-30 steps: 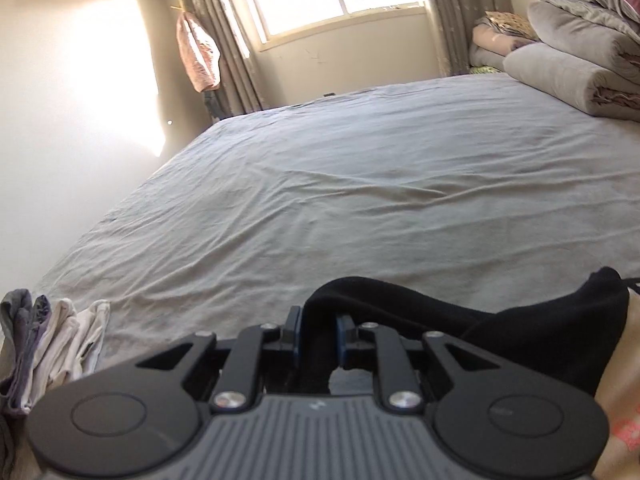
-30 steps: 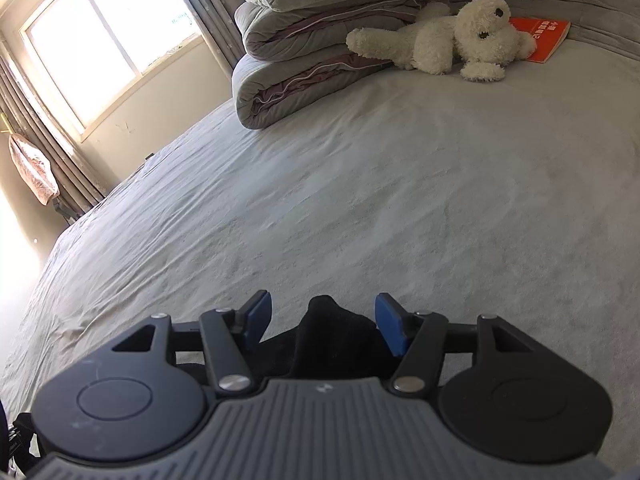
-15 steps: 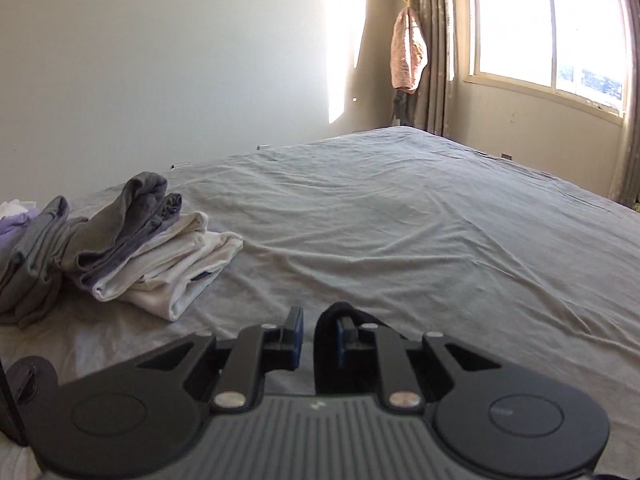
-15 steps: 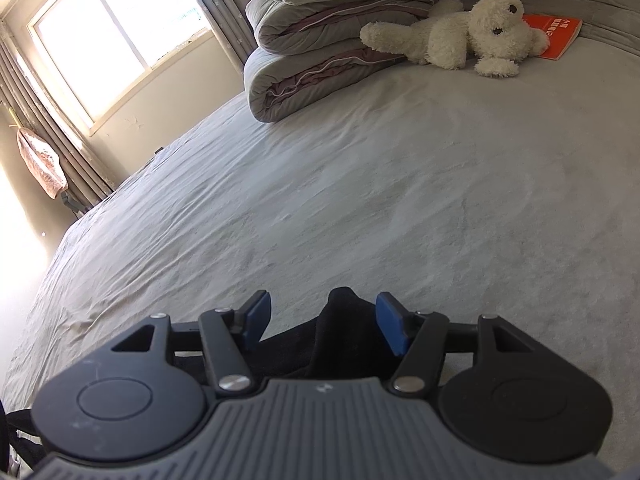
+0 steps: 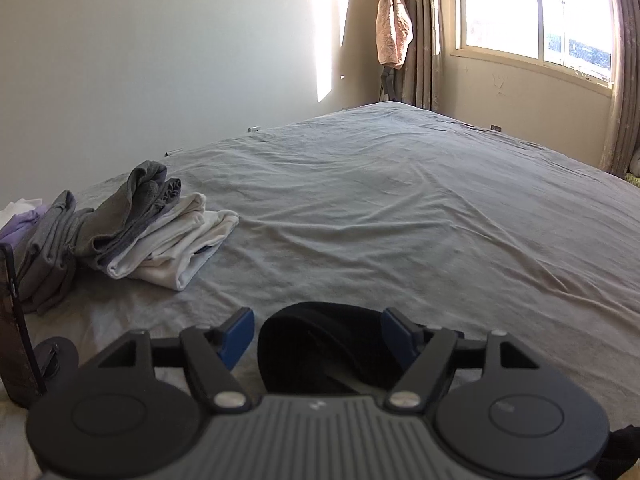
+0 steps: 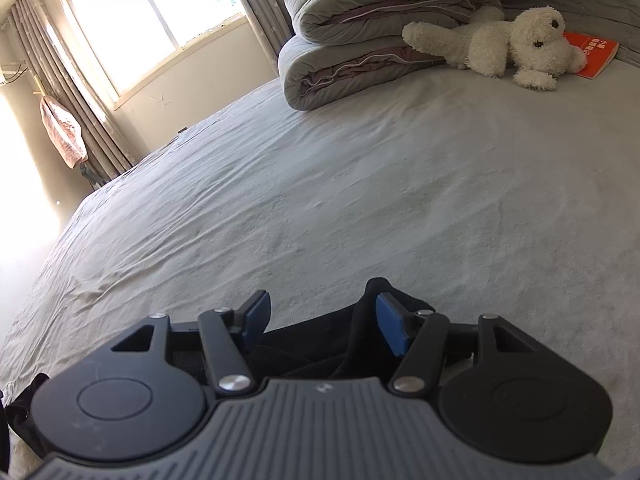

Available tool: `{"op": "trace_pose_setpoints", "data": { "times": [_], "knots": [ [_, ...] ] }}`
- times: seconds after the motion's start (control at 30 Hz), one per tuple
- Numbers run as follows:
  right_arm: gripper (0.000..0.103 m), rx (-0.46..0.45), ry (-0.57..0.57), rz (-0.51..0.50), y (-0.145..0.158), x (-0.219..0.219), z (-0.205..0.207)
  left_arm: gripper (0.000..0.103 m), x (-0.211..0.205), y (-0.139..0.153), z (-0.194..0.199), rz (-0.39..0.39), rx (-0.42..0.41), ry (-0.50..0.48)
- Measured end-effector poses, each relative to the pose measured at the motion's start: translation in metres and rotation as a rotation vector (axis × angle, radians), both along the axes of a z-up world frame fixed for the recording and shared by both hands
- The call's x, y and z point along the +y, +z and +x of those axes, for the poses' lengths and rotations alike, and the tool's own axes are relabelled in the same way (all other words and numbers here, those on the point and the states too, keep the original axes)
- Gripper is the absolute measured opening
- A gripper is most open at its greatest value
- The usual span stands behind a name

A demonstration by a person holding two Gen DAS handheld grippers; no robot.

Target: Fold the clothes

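A black garment [image 5: 312, 360] lies bunched on the grey bed sheet [image 5: 400, 220]. In the left wrist view my left gripper [image 5: 316, 328] straddles a rounded fold of it. Its jaws are opening, and the blue pads [image 5: 240, 332] stand clear of the cloth on both sides. In the right wrist view my right gripper [image 6: 320, 316] is open over another part of the black garment [image 6: 312, 348]. A raised fold sits against the right pad [image 6: 390, 330], and the left pad is free. A pile of folded grey and white clothes [image 5: 160, 236] rests at the left.
Stacked folded quilts [image 6: 360, 40], a white plush toy [image 6: 500, 48] and a red book [image 6: 592, 54] lie at the bed's head. A pink garment [image 5: 394, 28] hangs by the curtains. A dark strap [image 5: 12, 320] stands at the near left edge.
The left jaws have gone from pinching the black garment to wide apart, letting it go. The left view swung round and rolled towards the wall and the folded pile. The right gripper barely moved.
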State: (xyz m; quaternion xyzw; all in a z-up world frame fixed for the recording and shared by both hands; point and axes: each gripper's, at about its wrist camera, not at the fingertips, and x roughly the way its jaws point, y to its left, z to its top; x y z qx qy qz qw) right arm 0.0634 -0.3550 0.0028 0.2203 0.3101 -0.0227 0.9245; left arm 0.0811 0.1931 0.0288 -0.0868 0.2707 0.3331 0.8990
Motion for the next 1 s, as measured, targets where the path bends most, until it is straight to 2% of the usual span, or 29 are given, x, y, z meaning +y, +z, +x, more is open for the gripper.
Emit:
{"op": "trace_pose_setpoints", "data": {
  "times": [0.03, 0.13, 0.27, 0.37, 0.47, 0.5, 0.57, 0.77, 0.87, 1.0],
  "knots": [
    [0.063, 0.001, 0.005, -0.016, 0.000, 0.003, 0.000, 0.083, -0.006, 0.003, -0.003, -0.001, -0.001, -0.015],
    [0.063, 0.005, 0.020, -0.052, -0.001, 0.009, 0.000, 0.090, -0.019, 0.006, -0.013, -0.070, -0.015, -0.084],
    [0.063, 0.012, 0.046, -0.097, -0.003, 0.019, 0.000, 0.092, -0.037, -0.003, -0.023, -0.160, -0.040, -0.180],
    [0.063, 0.001, 0.061, -0.155, -0.004, 0.030, -0.004, 0.092, -0.046, -0.013, -0.024, -0.211, -0.043, -0.200],
    [0.063, -0.027, 0.063, -0.205, -0.006, 0.041, -0.010, 0.092, -0.062, -0.026, -0.022, -0.234, -0.023, -0.302],
    [0.063, -0.030, 0.069, -0.216, -0.007, 0.043, -0.012, 0.092, -0.070, -0.029, -0.022, -0.215, -0.009, -0.329],
    [0.063, -0.042, 0.069, -0.238, -0.006, 0.050, -0.016, 0.092, -0.082, -0.034, -0.023, -0.199, -0.002, -0.349],
    [0.063, -0.111, 0.057, -0.271, 0.013, 0.061, -0.030, 0.092, -0.111, -0.041, -0.018, -0.224, 0.020, -0.458],
    [0.062, -0.118, 0.103, -0.326, 0.025, 0.063, -0.026, 0.092, -0.118, -0.043, -0.016, -0.218, 0.033, -0.502],
    [0.062, -0.065, 0.177, -0.344, 0.027, 0.058, -0.006, 0.092, -0.120, -0.048, -0.013, -0.250, 0.059, -0.529]
  ]
}}
